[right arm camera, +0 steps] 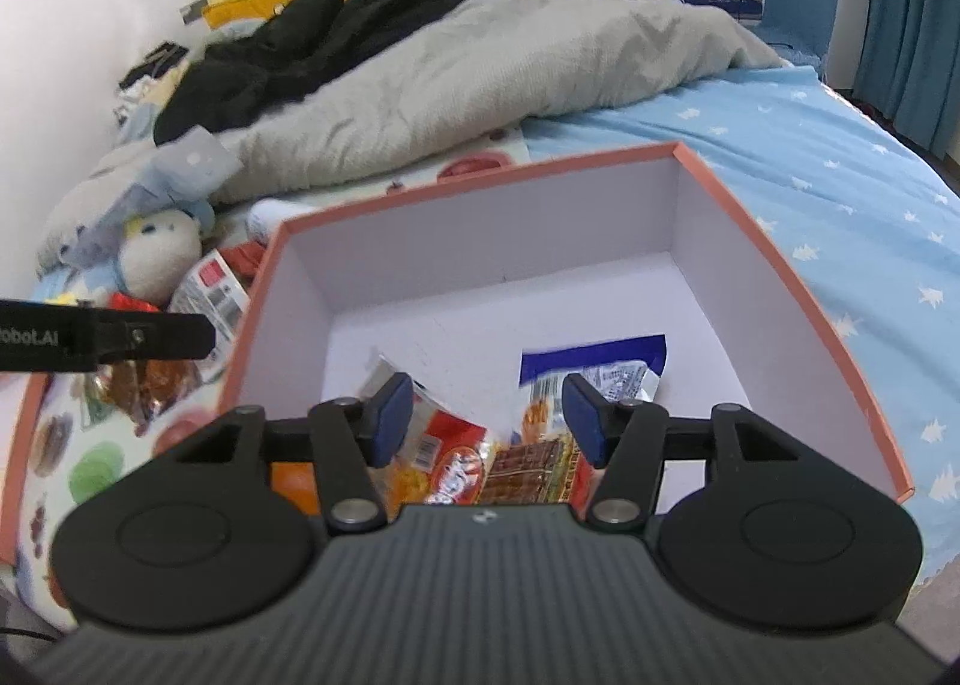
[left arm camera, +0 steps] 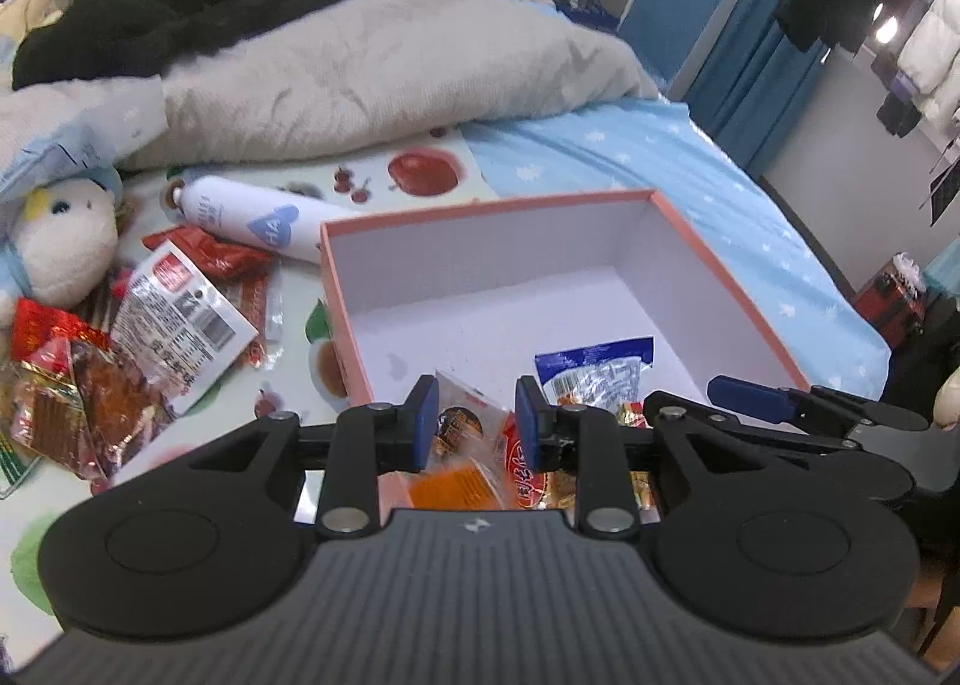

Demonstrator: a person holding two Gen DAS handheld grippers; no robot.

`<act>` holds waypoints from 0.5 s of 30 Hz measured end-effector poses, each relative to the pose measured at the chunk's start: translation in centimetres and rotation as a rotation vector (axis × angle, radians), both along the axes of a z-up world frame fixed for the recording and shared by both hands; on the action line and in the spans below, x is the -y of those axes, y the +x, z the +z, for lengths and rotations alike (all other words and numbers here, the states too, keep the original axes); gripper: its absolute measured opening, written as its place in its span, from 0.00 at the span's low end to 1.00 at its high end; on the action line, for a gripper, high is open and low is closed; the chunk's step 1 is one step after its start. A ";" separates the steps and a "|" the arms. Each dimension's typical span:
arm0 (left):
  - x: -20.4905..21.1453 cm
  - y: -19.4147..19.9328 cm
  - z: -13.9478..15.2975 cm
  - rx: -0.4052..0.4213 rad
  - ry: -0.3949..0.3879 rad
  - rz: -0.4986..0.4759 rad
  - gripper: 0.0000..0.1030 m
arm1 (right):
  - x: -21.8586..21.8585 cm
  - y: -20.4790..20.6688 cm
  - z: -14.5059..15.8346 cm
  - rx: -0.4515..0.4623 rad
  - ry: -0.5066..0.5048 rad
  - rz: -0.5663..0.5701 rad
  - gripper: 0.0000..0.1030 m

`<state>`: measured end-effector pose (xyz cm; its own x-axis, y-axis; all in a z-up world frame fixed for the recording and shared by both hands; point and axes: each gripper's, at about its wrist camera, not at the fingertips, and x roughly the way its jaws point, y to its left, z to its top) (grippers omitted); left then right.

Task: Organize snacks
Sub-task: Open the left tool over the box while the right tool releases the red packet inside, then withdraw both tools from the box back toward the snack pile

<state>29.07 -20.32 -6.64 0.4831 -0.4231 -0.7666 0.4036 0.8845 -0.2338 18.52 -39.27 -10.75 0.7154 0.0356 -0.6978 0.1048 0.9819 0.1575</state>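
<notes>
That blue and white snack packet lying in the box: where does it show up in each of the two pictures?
Left wrist view: the blue and white packet lies right of centre, on the box floor beyond the right-hand blue pad.
Right wrist view: the blue and white packet lies right of centre, just beyond the fingers.
Shared landmark: the pink-rimmed box, with the grey blanket behind it.

Both tongs tilt downward, the left tongs narrowly parted, the right tongs wider (nothing gripped).
</notes>
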 end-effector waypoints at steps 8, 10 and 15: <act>-1.8 -2.4 3.2 0.067 -0.036 0.013 0.30 | -1.6 -2.1 3.6 0.094 -0.024 0.009 0.56; -2.4 -3.2 4.0 0.083 -0.041 0.015 0.30 | -2.0 -2.8 4.4 0.118 -0.027 0.013 0.56; -4.3 -5.0 5.5 0.111 -0.064 0.035 0.30 | -3.4 -4.1 6.1 0.166 -0.021 0.021 0.56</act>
